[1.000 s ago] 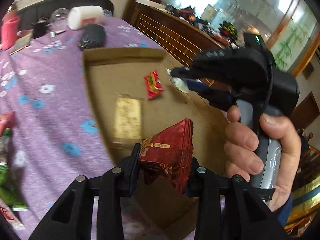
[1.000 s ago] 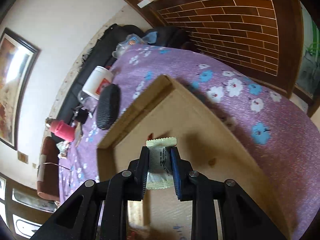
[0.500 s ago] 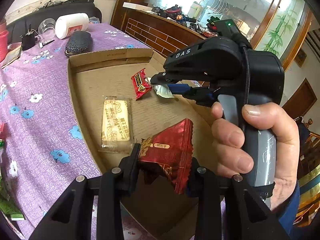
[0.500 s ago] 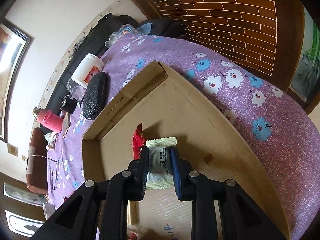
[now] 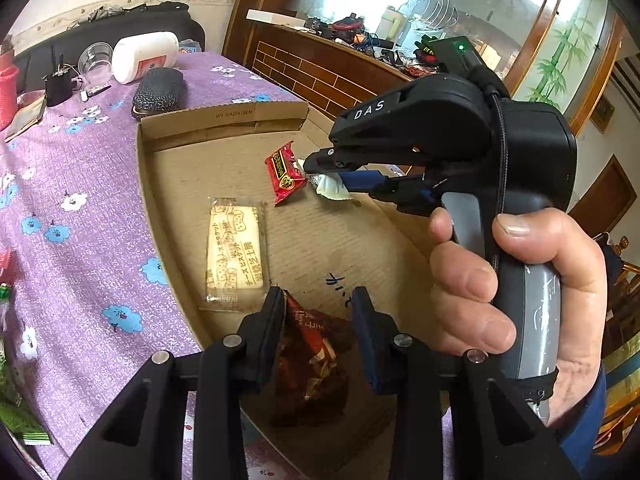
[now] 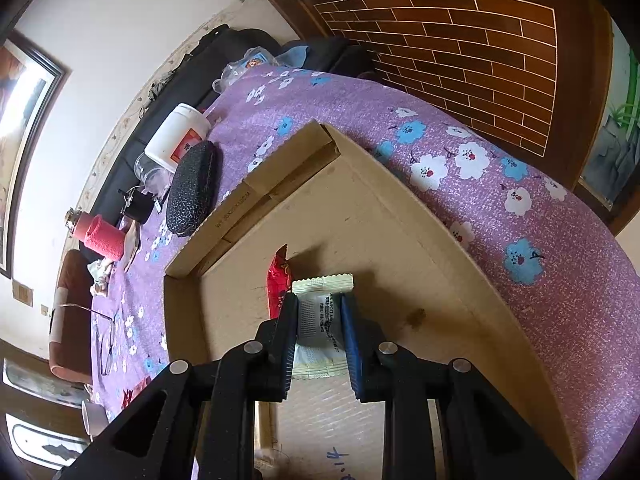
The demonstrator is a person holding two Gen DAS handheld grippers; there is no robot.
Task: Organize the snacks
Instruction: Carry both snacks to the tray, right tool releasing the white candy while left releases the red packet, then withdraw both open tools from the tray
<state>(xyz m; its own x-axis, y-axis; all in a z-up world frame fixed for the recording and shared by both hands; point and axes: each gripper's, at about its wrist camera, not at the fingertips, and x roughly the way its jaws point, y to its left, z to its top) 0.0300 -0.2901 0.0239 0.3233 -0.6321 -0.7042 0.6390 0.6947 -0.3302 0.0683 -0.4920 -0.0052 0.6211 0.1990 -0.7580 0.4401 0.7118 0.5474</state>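
Since a moment ago the dark red snack packet (image 5: 310, 360) has slumped low between the left tongs (image 5: 316, 320), now lying on the floor of the cardboard box (image 5: 224, 116); whether the pads still press on it I cannot tell, since a gap shows beside the blue pad on the right. Those tongs point steeply down over the near end of the box. To their right a hand (image 5: 516, 300) grips the handle of the right tongs (image 6: 319, 334), thumb on top, fingers wrapped round the front, the tool angled down toward the middle of the box. They are closed narrow on a small white packet (image 6: 322, 314), held just above the box floor. Inside the box, just beyond the left tongs, a pale biscuit packet (image 5: 234, 252) lies flat near the left wall. Farther in, a bright red candy wrapper (image 5: 285, 172) rests beside the white packet. The box sits on a counter under a purple flowered cloth (image 5: 60, 208). Behind the far wall of the box lie a black case (image 5: 160, 90) and a white jar (image 5: 144, 56) tipped on its side.
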